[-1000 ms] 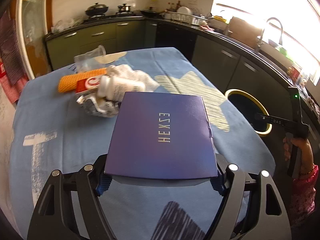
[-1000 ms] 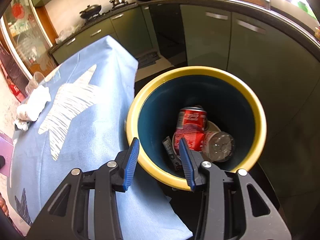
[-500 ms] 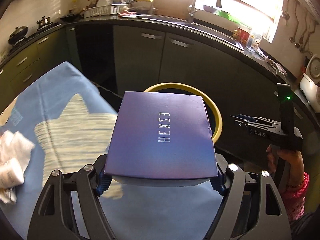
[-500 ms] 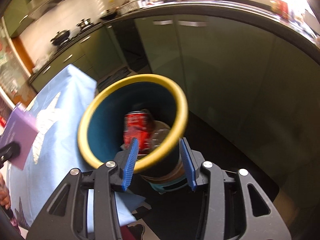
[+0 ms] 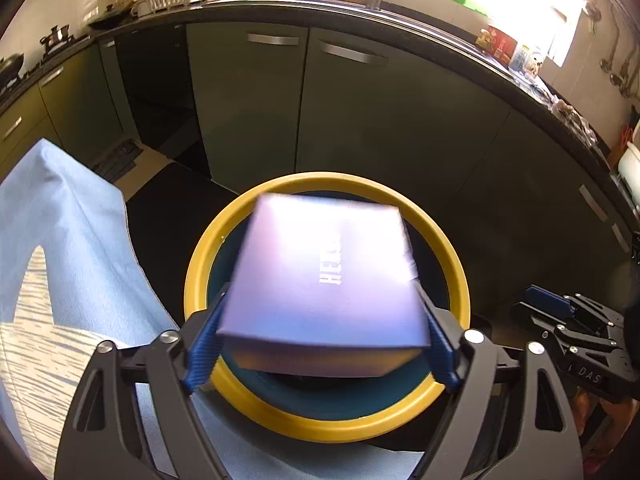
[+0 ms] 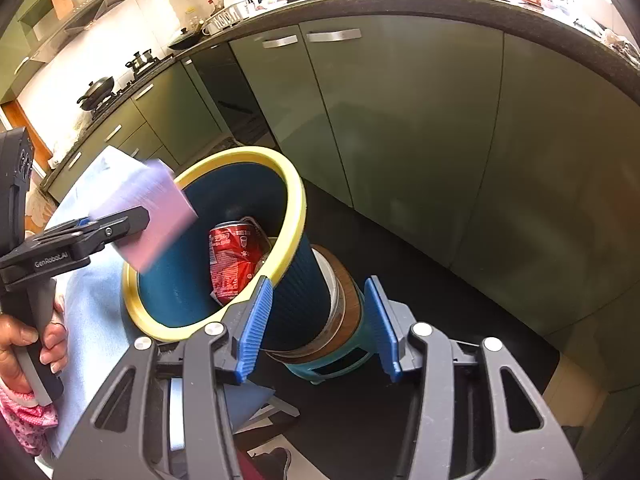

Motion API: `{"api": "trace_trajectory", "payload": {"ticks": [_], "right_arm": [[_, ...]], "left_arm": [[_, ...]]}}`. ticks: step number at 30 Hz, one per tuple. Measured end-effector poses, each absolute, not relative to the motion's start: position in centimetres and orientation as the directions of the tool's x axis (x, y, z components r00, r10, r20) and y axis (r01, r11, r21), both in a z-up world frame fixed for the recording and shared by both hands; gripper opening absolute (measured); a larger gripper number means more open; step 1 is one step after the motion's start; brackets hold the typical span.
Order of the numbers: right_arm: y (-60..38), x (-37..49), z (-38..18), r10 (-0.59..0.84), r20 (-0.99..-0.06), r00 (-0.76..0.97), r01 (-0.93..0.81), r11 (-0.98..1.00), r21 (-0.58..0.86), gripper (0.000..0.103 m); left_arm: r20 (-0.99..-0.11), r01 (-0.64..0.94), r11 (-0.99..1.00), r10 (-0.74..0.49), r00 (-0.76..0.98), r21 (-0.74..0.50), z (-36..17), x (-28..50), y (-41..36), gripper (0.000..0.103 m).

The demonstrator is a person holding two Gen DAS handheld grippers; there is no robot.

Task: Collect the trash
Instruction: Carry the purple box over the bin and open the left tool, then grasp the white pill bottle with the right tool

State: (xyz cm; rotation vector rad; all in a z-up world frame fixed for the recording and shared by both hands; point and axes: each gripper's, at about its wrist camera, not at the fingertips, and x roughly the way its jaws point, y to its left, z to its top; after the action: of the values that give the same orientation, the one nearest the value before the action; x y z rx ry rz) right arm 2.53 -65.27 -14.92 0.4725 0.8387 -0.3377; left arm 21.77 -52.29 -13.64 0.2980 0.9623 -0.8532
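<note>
From behind the left gripper [image 5: 320,344], a flat purple box [image 5: 328,276] is hanging right over the mouth of the bin [image 5: 196,280], blurred, its near corners lying between the ribbed blue pads. The jaws have just been widening and are standing apart, and I cannot tell whether the pads are still pressing on the cardboard. This view is hiding what lies inside the bin, since the box is covering the opening.

The right-hand view is looking in from the side: a crushed red can [image 6: 236,256] is lying at the bottom of the bin [image 6: 224,200], below the box [image 6: 156,216], which is tilting over the yellow rim. It is also showing a hand [image 6: 24,344] in a pink sleeve gripping the left tool's handle.

The right gripper [image 6: 316,328] is spread apart with nothing between its pads, having just been opening, beside the bin's ribbed teal wall. The bin is round, smooth yellow at the lip, standing beside the desk's soft blue cloth [image 5: 68,240].
</note>
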Motion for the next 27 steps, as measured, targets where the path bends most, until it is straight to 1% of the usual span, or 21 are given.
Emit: {"api": "trace_trajectory", "payload": {"ticks": [5,11,15,20,27], "right_arm": [[-64.8,3.5,-15.1,-0.087,-0.777,0.623,0.444,0.858,0.26,0.046],[-62.6,4.8,-14.7,-0.059,-0.775,0.629,0.394,0.883,0.253,0.046],[-60.1,6.1,-14.4,-0.023,-0.776,0.63,0.335,0.91,0.245,0.046],[-55.1,9.0,-13.4,0.049,-0.773,0.632,0.213,0.949,0.234,0.046],[-44.2,14.4,-11.3,0.206,-0.766,0.609,-0.065,0.975,0.21,0.046]], "left_arm": [[-0.782,0.744,0.654,-0.533,0.321,-0.14,-11.0,21.1,-49.6,0.09],[-0.735,0.711,0.68,-0.572,0.364,-0.177,-7.1,18.9,-41.6,0.093],[-0.711,0.675,0.713,-0.574,0.405,-0.19,-6.0,16.5,-35.4,0.094],[-0.704,0.577,0.796,-0.517,0.488,-0.184,-6.2,14.2,-26.7,0.097],[-0.699,0.397,0.903,-0.389,0.599,-0.163,-6.8,12.4,-14.7,0.097]]}}
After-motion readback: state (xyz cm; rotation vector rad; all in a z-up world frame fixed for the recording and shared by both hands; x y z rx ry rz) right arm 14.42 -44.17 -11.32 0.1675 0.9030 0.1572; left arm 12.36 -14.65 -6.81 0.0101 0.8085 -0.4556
